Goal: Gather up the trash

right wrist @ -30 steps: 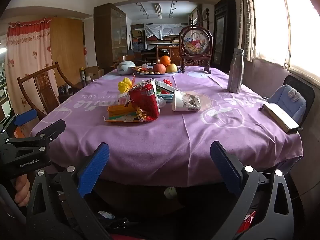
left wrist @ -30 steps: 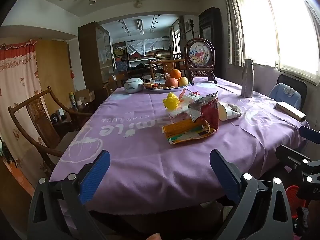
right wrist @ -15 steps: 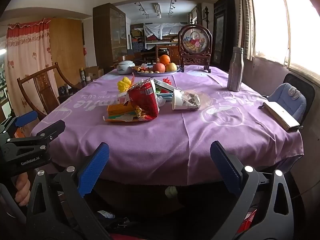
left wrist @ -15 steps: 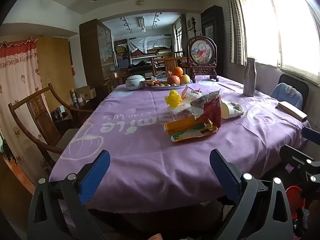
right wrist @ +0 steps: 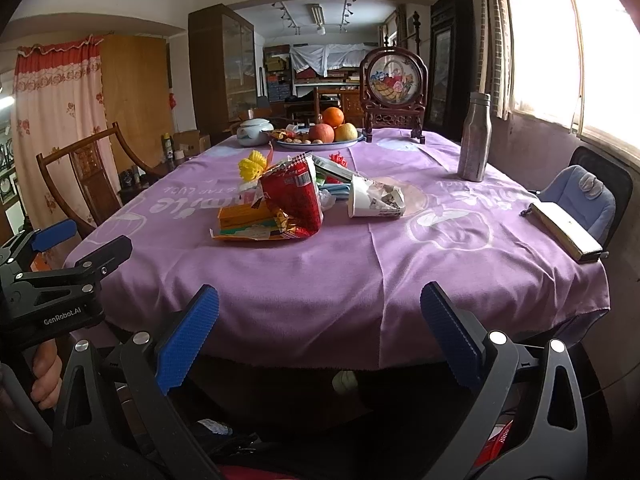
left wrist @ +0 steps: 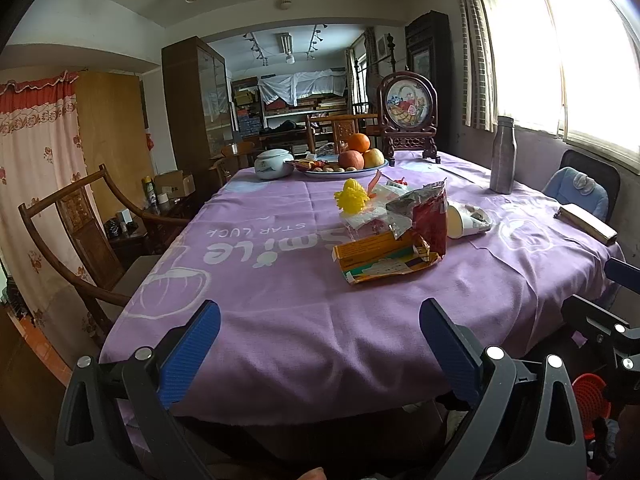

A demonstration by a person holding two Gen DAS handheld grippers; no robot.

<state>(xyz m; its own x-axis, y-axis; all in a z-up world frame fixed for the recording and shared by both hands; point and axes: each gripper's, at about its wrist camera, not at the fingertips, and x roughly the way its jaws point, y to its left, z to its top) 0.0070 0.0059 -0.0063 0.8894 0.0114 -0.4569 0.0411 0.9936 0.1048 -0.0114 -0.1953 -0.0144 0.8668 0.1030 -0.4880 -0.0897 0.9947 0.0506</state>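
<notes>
Both tools spread wide, empty: left tool (left wrist: 320,344), right tool (right wrist: 320,336) hover at near edge of worktop (right wrist: 400,280). Trash pile (right wrist: 280,208) lies mid-worktop, well apart; likely approach before first grasp.

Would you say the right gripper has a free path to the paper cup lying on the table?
Probably yes: the right gripper is open, with only bare tablecloth before the paper cup.

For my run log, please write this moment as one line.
phase: approach | left tool: open, empty | right tool: open, empty | trash pile: untouched on purple tablecloth | paper cup: lying on side
</notes>
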